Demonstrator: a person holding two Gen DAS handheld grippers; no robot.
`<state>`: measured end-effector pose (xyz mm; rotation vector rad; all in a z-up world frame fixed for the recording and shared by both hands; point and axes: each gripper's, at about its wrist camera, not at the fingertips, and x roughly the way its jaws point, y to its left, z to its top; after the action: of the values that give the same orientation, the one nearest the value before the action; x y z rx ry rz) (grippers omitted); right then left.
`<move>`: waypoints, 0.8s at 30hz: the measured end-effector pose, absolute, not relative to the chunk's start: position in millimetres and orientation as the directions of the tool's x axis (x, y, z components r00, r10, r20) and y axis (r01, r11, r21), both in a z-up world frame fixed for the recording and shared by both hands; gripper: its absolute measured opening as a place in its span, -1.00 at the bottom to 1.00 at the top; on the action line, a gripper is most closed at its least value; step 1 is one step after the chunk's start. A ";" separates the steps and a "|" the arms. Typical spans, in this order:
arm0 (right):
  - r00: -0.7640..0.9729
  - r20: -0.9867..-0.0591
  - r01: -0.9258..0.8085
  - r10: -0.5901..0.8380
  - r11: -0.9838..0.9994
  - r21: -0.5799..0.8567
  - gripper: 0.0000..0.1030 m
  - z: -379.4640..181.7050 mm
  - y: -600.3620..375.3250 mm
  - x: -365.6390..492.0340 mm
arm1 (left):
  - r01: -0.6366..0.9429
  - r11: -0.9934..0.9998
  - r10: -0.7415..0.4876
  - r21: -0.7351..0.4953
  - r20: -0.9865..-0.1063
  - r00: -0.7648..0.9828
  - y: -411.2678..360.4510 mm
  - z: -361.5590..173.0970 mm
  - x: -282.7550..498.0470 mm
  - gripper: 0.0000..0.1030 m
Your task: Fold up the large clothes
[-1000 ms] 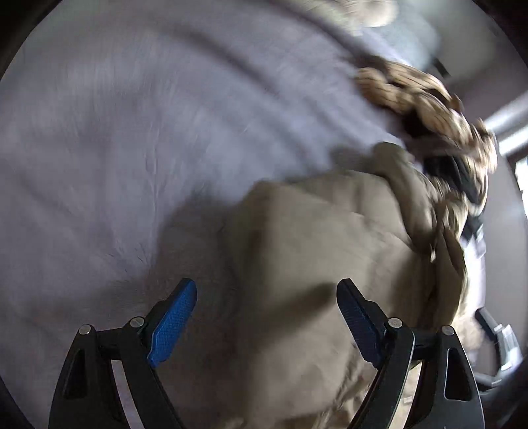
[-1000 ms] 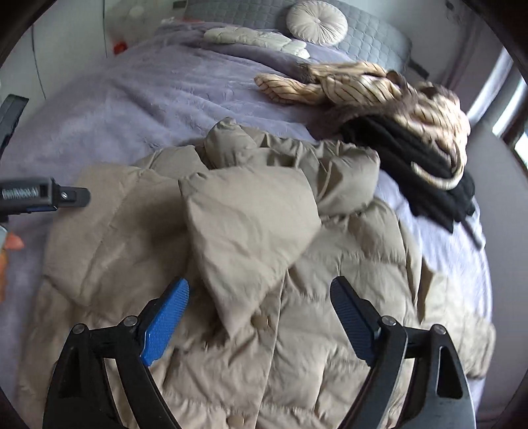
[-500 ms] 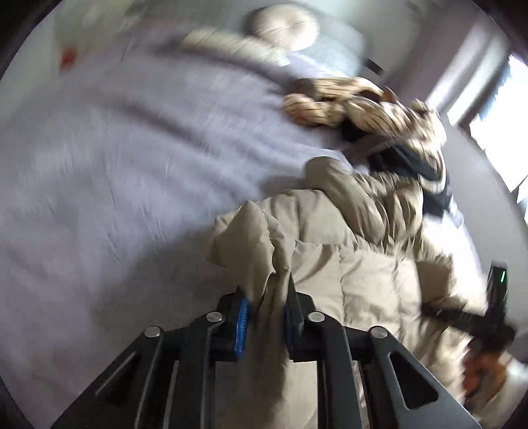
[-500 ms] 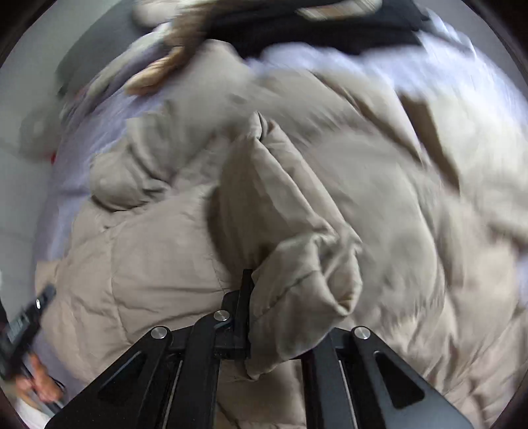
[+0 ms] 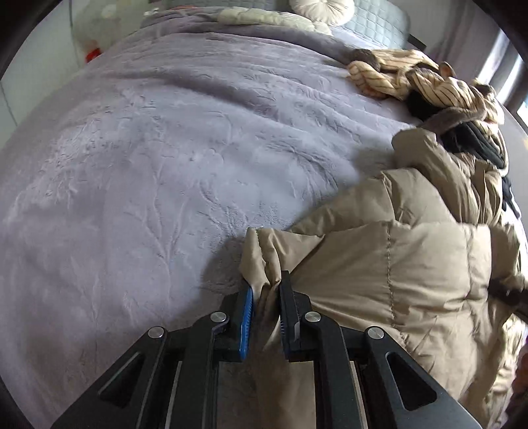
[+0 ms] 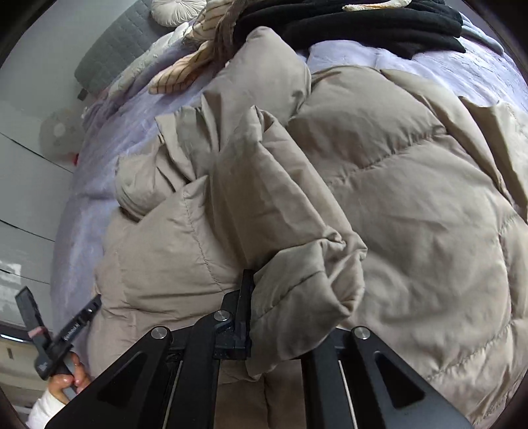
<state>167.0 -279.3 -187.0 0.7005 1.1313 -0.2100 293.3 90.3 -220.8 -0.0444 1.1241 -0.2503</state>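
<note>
A beige puffer jacket [image 5: 412, 257] lies crumpled on a bed with a lilac-grey plush cover [image 5: 165, 148]. My left gripper [image 5: 266, 297] is shut on a pinched edge of the jacket at its left side, the fabric bunched between the blue pad and the black pad. In the right wrist view the same jacket [image 6: 412, 198] fills most of the frame. My right gripper [image 6: 260, 297] is shut on a folded, puffy flap of it, which hides the right finger. The left gripper's handle [image 6: 66, 333], held by a hand, shows at the lower left there.
A striped cream garment [image 5: 412, 76] and a black garment [image 6: 363, 26] lie heaped at the bed's far right. A round cushion [image 5: 323, 6] and grey quilted headboard [image 5: 376, 19] are at the far end. Open bed cover stretches left of the jacket.
Both grippers went from wide open above the jacket to shut on its fabric. The right gripper rolled and dropped toward the jacket; the left view swung and now holds steady on the jacket's edge.
</note>
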 end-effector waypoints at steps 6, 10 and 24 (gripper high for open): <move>0.401 -0.903 0.560 0.155 0.739 0.376 -0.03 -176.5 -306.0 136.9 | 0.071 0.987 -0.160 -0.144 -0.880 0.448 113.0 -195.8 290.7 0.33; 0.350 -0.937 0.655 -0.013 0.718 0.235 0.03 -151.1 -328.7 109.4 | 0.010 0.979 -0.184 -0.201 -0.873 0.451 139.9 -174.2 281.5 0.33; 0.298 -0.951 0.475 0.085 0.851 0.224 -0.72 -181.9 -283.1 133.2 | 0.112 0.989 -0.132 -0.101 -0.941 0.312 81.3 -230.2 231.9 0.37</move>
<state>133.2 -283.1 -181.9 0.5243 1.2560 -0.2754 231.9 81.3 -230.2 -0.0178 1.2434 -0.1610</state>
